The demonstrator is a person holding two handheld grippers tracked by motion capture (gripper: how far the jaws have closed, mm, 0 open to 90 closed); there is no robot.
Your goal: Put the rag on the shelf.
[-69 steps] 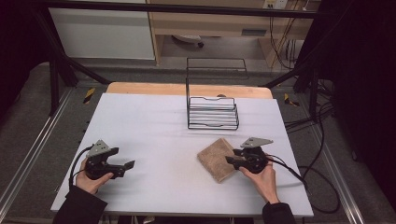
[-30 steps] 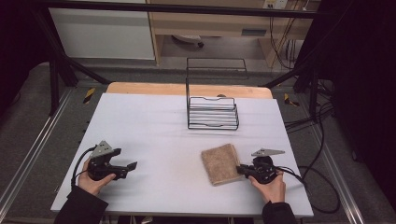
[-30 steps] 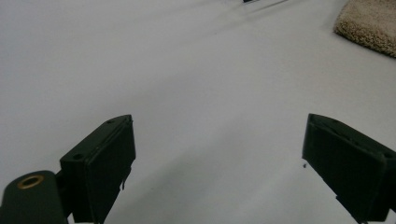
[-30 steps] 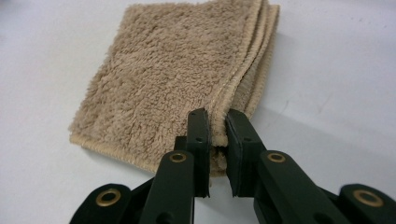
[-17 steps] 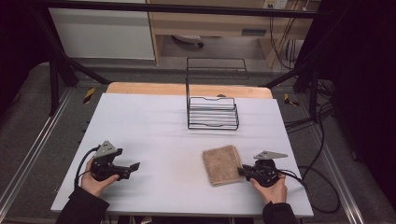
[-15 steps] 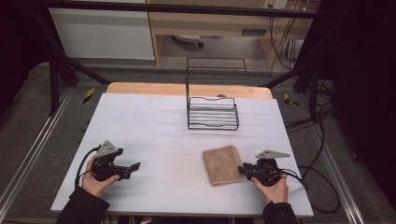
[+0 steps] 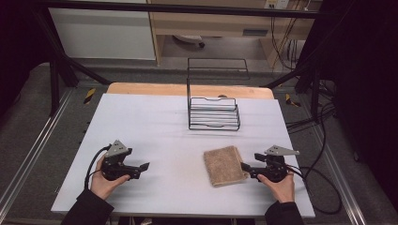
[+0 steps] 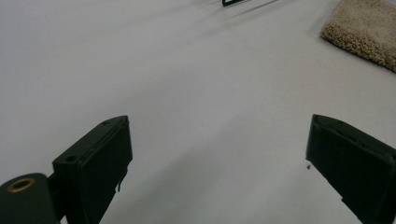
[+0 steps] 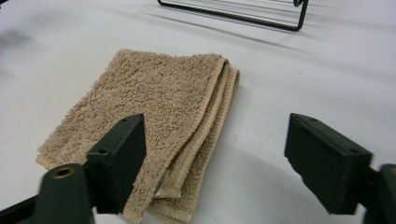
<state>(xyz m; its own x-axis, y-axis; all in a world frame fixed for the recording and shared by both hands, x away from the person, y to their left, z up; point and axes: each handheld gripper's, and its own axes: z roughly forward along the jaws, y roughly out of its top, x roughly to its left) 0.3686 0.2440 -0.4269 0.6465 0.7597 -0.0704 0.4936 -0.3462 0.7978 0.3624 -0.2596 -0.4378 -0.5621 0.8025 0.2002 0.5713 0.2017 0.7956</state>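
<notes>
A folded tan terry-cloth towel (image 7: 225, 165) lies flat on the white surface (image 7: 159, 126) near its front edge, toward the right corner. The right hand-held gripper (image 7: 244, 167) rests just beside the towel's right edge, jaws spread wide and empty. The left hand-held gripper (image 7: 143, 166), also released, sits near the front-left corner. A black wire rack (image 7: 213, 112) stands toward the back edge.
</notes>
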